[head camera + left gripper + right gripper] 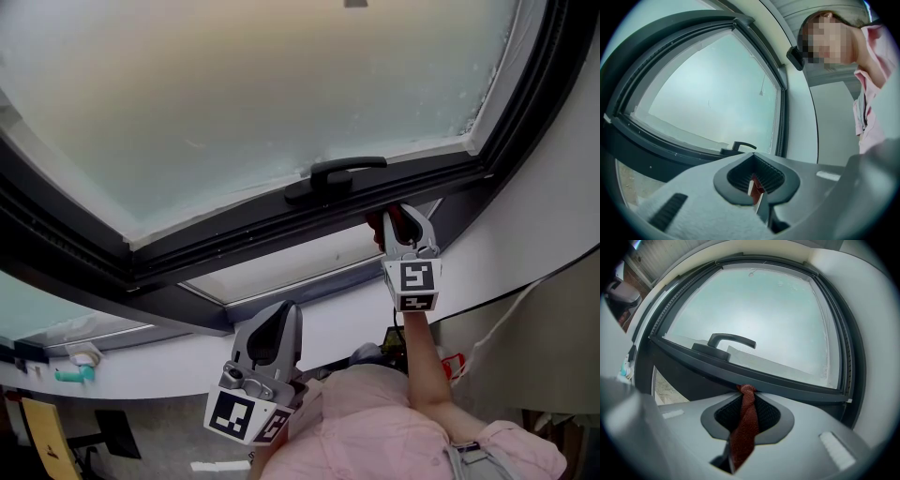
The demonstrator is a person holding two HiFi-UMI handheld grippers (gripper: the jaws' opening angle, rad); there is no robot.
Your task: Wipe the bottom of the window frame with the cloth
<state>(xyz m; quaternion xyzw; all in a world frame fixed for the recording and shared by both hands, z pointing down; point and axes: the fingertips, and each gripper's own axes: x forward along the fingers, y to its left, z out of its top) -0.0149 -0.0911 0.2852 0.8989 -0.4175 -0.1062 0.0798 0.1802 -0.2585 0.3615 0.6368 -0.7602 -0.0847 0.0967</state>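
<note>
The red cloth is sitting between the jaws of the right gripper, which are pinching it, and its upper end is touching the bottom of the dark window frame, just beside the one handle. This arm is reaching up to the frame. The left gripper is hanging lower, well apart from the frame, with its jaws pressed together. There are two grippers and one cloth.
</note>
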